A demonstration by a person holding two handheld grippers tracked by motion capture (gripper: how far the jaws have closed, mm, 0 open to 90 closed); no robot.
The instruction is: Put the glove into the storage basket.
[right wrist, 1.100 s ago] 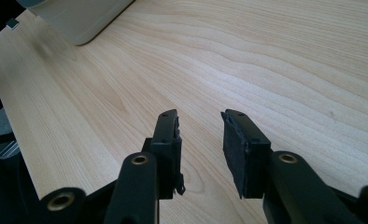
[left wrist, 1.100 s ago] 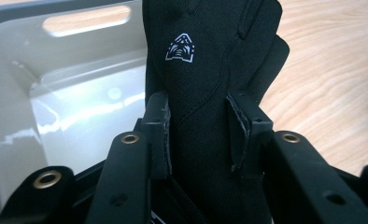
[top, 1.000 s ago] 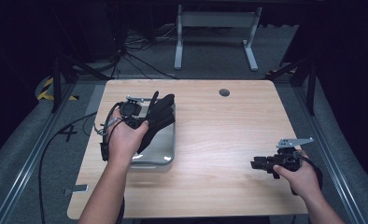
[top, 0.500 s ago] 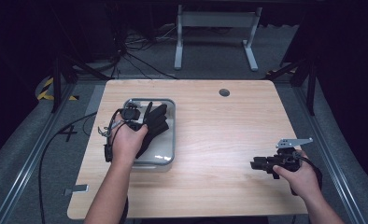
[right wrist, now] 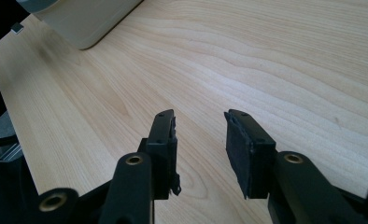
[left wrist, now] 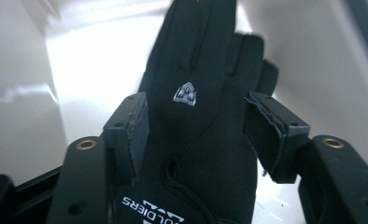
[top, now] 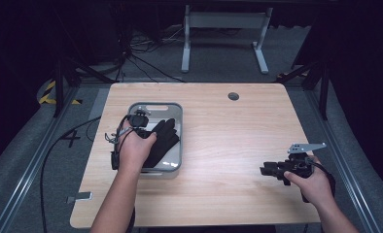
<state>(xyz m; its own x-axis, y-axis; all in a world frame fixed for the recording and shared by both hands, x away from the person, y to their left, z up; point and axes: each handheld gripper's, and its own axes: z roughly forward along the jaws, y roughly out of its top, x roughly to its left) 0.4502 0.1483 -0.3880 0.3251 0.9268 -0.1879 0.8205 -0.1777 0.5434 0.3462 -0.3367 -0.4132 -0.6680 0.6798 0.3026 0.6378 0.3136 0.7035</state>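
Observation:
A black glove (top: 164, 140) with a small white logo lies in the grey tray (top: 155, 106) at the table's left. In the left gripper view the glove (left wrist: 205, 70) lies flat on the tray's pale floor (left wrist: 93, 70), fingers pointing away. My left gripper (left wrist: 196, 100) is open, with its jaws wide on either side of the glove's palm. From above, the left gripper (top: 140, 122) hangs over the tray's left part. My right gripper (top: 269, 170) is open just above the bare wood at the right, nothing between its jaws (right wrist: 201, 119).
The wooden table (top: 228, 136) has a round cable hole (top: 233, 96) at the back. The tray's corner (right wrist: 79, 18) shows far off in the right gripper view. Cables and a metal frame stand on the floor beyond the table.
The left hand has come down and back toward me, and the glove has gone from hanging above the tray to lying inside it. The right hand has stayed put.

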